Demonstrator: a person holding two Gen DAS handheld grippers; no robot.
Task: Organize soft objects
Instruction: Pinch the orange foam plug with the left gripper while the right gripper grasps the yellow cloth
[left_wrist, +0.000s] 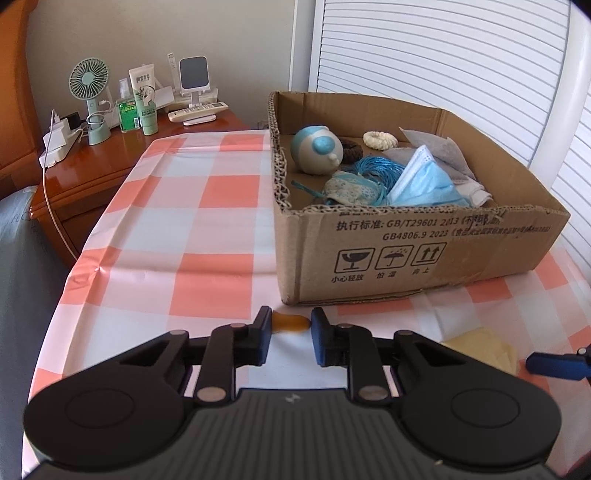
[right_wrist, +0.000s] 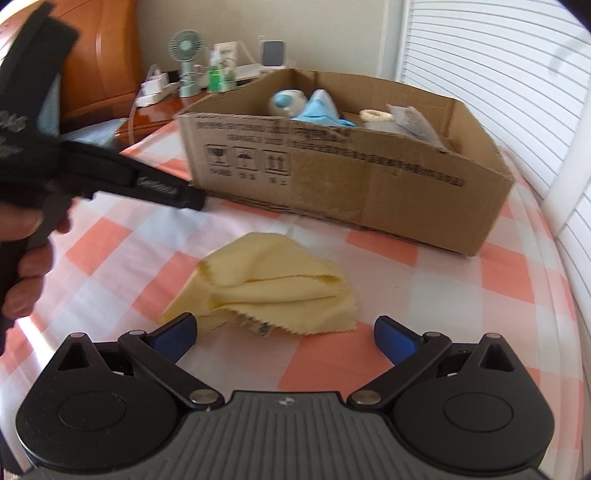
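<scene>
Your right gripper (right_wrist: 286, 338) is wide open before the cloth (right_wrist: 273, 288): light, limp, likely slippery, so pinch its thick fold.

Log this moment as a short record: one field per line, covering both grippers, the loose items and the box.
left gripper: fingers partly closed around a small amber piece on the tablecloth; contact unclear
right gripper: open wide, just short of the yellow cloth
yellow cloth: crumpled, on the checked tablecloth, outside the box
cardboard box: open top, standing on the tablecloth
box contents: blue face mask, blue cord bundle, round grey-blue toy, cream ring, grey pouch
background: nightstand with small fan
</scene>
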